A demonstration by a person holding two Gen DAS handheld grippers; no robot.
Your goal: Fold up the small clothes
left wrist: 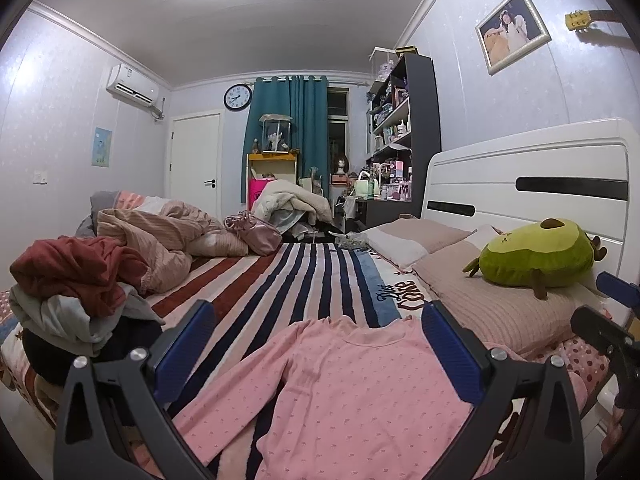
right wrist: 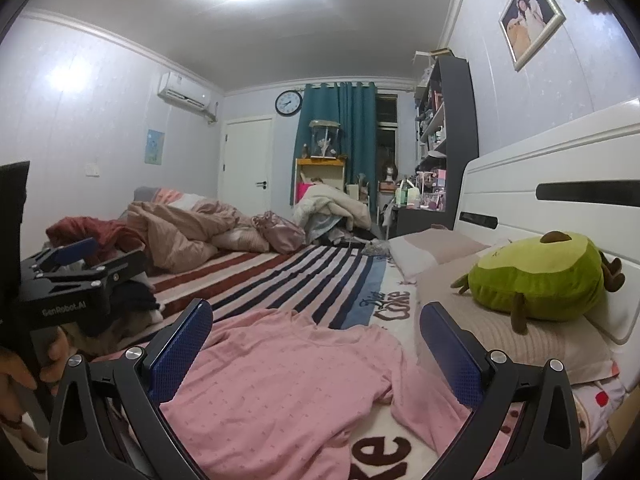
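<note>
A small pink long-sleeved top lies spread flat on the striped blanket, collar pointing away from me; it also shows in the right wrist view. My left gripper is open and empty, held just above the top's upper body. My right gripper is open and empty over the top's right side. The left gripper also shows at the left edge of the right wrist view, held in a hand. Part of the right gripper shows at the right edge of the left wrist view.
A heap of red, grey and dark clothes sits on the bed's left. A bunched pink quilt lies behind it. Pillows and a green avocado plush lie by the white headboard on the right.
</note>
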